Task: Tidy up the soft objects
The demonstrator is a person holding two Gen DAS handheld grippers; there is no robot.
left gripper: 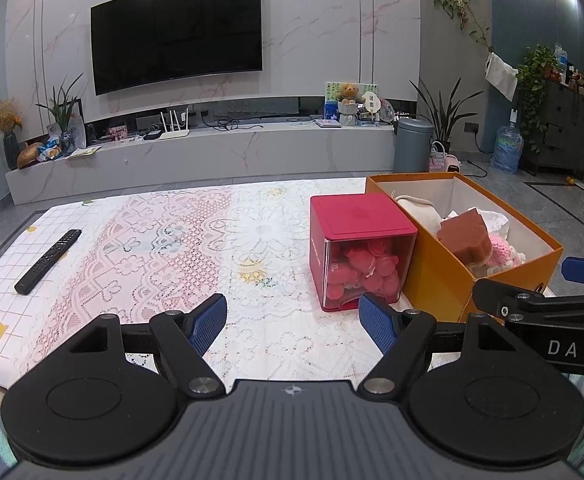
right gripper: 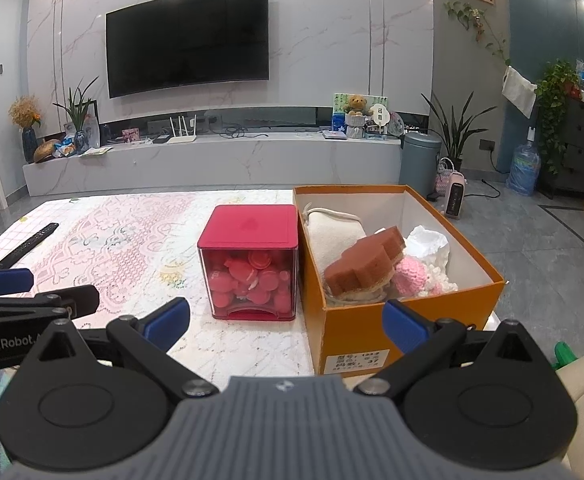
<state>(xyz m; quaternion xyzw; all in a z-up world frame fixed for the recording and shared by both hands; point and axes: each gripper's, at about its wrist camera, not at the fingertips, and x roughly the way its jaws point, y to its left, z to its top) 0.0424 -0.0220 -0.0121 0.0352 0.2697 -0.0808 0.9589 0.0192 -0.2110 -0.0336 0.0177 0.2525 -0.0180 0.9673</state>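
An orange cardboard box stands on the lace-covered table, seen from the left wrist as the orange box. In it lie a brown flower-shaped sponge, a cream cloth pouch, a pink knitted piece and white crumpled paper. Left of it, touching or nearly so, is a red box with a clear front, full of pink-red round pieces. My left gripper is open and empty, short of the red box. My right gripper is open and empty before both boxes.
A black remote control lies at the table's left. Each gripper shows sideways in the other's view: the right gripper and the left gripper. Beyond the table are a TV wall, a long low shelf and a grey bin.
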